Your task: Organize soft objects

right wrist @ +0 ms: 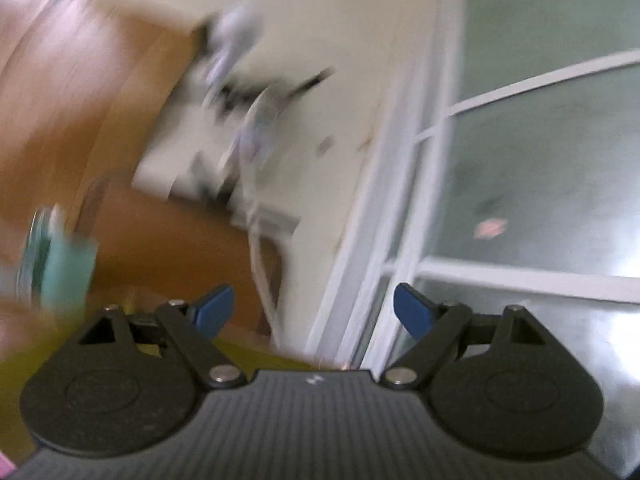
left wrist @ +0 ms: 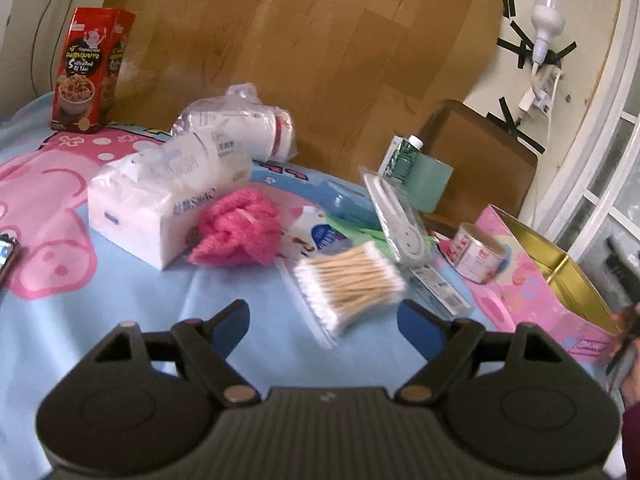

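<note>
In the left wrist view my left gripper [left wrist: 324, 326] is open and empty above the blue cartoon cloth [left wrist: 132, 312]. Just beyond it lies a clear pack of cotton swabs [left wrist: 350, 276]. A pink fluffy cloth [left wrist: 238, 234] lies left of the swabs, touching a white tissue pack [left wrist: 160, 196]. A bagged white roll [left wrist: 240, 124] lies behind. A pink box with a gold inside [left wrist: 560, 280] stands open at the right. The right wrist view is blurred; my right gripper [right wrist: 314, 312] is open and empty, facing a wall and window.
A red snack box [left wrist: 90, 68] stands at the back left. A green container [left wrist: 426, 178], a small tin [left wrist: 478, 252], flat packets [left wrist: 400, 216] and a phone [left wrist: 6, 254] lie on the cloth. A wooden board [left wrist: 300, 40] leans behind. A lamp and taped cables [left wrist: 536, 52] hang on the wall.
</note>
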### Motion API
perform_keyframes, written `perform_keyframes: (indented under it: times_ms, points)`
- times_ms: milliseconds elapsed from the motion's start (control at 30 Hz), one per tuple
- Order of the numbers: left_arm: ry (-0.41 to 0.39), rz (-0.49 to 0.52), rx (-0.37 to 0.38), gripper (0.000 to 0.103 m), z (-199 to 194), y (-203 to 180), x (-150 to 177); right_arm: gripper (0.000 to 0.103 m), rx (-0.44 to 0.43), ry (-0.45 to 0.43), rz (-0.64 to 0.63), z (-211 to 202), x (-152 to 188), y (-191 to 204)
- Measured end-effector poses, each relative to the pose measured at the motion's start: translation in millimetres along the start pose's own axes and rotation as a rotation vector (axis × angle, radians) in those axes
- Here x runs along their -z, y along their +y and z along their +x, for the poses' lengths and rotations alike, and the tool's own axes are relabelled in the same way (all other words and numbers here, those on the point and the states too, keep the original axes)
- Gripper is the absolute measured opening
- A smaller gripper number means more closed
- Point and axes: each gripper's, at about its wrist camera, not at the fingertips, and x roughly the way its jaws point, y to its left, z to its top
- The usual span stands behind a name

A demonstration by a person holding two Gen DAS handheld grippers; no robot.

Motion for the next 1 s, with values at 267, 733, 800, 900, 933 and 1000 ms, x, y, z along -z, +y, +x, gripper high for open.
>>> perform_keyframes:
  times_ms: [267, 733, 800, 900, 933, 1000]
  points:
    - [0.054, -0.138, 0.123, 0.078, 34, 19, -7, 0.063, -0.994, 0.521, 0.301, -44, -46, 131]
    - [0.212, -0.194, 0.31, 0.043, 73, -9, 18, 0.017, -1.062, 0.79, 0.465, -86, -22, 137]
    - [0.243, -0.134, 0.343, 0.044, 75, -35, 26, 0.018, -1.01, 0.761, 0.455, -110, -19, 107]
    - [0.308, -0.047, 0.422, 0.046, 81, -80, 41, 0.033, -0.908, 0.707, 0.43, -141, -16, 70]
    - [0.32, -0.016, 0.442, 0.046, 82, -95, 46, 0.036, -0.87, 0.696, 0.431, -149, -13, 54]
    - [0.347, 0.039, 0.473, 0.047, 86, -120, 54, 0.037, -0.812, 0.692, 0.422, -158, -7, 35]
